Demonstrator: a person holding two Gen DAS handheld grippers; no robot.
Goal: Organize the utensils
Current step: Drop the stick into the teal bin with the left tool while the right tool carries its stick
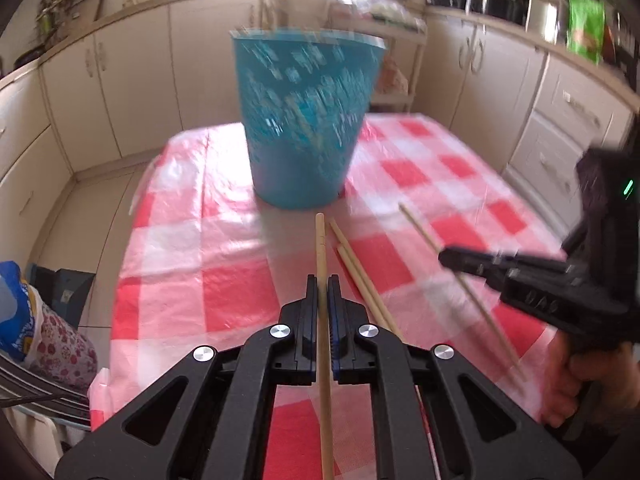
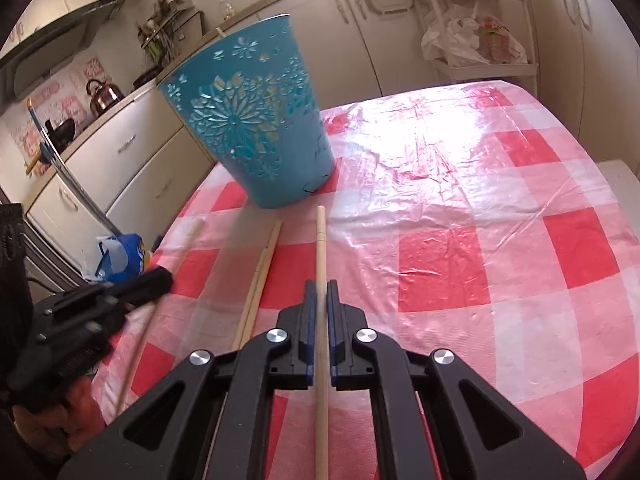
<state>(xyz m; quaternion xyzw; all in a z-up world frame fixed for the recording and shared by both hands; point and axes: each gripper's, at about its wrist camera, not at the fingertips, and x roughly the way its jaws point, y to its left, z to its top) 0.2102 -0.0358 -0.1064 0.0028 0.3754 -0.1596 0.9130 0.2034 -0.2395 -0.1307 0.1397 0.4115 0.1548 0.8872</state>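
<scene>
A blue perforated bucket [image 1: 304, 120] stands on the red-and-white checked tablecloth [image 1: 224, 248]; it also shows in the right wrist view [image 2: 256, 120]. My left gripper [image 1: 322, 284] is shut on a wooden chopstick [image 1: 321, 248] that points at the bucket. My right gripper [image 2: 321, 288] is shut on another chopstick [image 2: 321, 240]; in the left wrist view it [image 1: 452, 258] holds that stick [image 1: 424, 232] at the right. Two more chopsticks [image 1: 356, 268] lie side by side on the cloth between the grippers, also visible in the right wrist view [image 2: 262, 268].
Cream kitchen cabinets [image 1: 132, 80] run behind and to both sides of the table. A white rack [image 2: 472, 20] with bags stands past the far edge. A blue bag [image 2: 120, 260] sits beyond the table's left edge.
</scene>
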